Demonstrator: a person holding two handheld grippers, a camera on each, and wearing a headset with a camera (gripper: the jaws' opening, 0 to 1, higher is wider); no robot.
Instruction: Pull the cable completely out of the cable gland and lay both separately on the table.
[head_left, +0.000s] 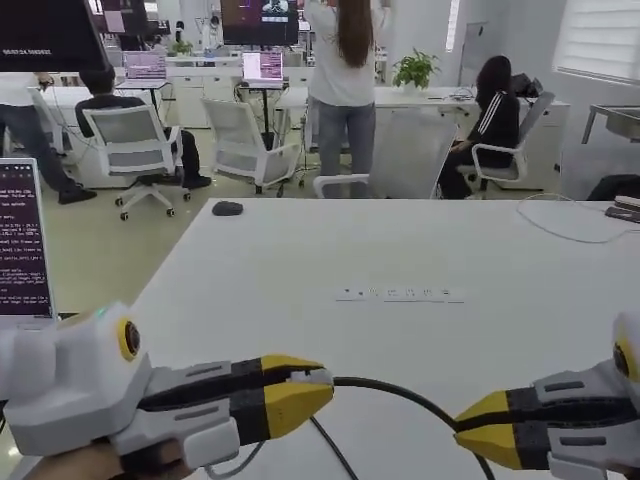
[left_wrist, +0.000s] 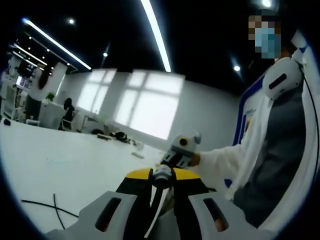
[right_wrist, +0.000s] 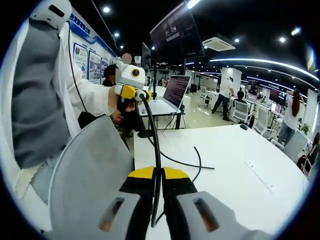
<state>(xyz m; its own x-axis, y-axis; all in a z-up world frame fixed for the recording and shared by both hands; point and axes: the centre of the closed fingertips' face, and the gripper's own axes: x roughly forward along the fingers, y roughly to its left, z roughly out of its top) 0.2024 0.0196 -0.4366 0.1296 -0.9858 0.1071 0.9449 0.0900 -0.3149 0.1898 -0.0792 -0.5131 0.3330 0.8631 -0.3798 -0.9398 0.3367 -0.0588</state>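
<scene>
Low across the head view, the left gripper (head_left: 322, 388) pinches its yellow tips on a round, silvery cable gland (left_wrist: 162, 176). A smooth black cable (head_left: 400, 390) arcs from it to the right gripper (head_left: 462, 430), which is clamped around that cable above the matte white table (head_left: 400, 250).

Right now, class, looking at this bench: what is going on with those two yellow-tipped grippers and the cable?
A person holds a gripper in each hand above the white table. The left gripper is shut on the cable gland. The right gripper is shut on the black cable, which arcs between them. The cable runs right up to the gland, so it seems not yet pulled free.
</scene>
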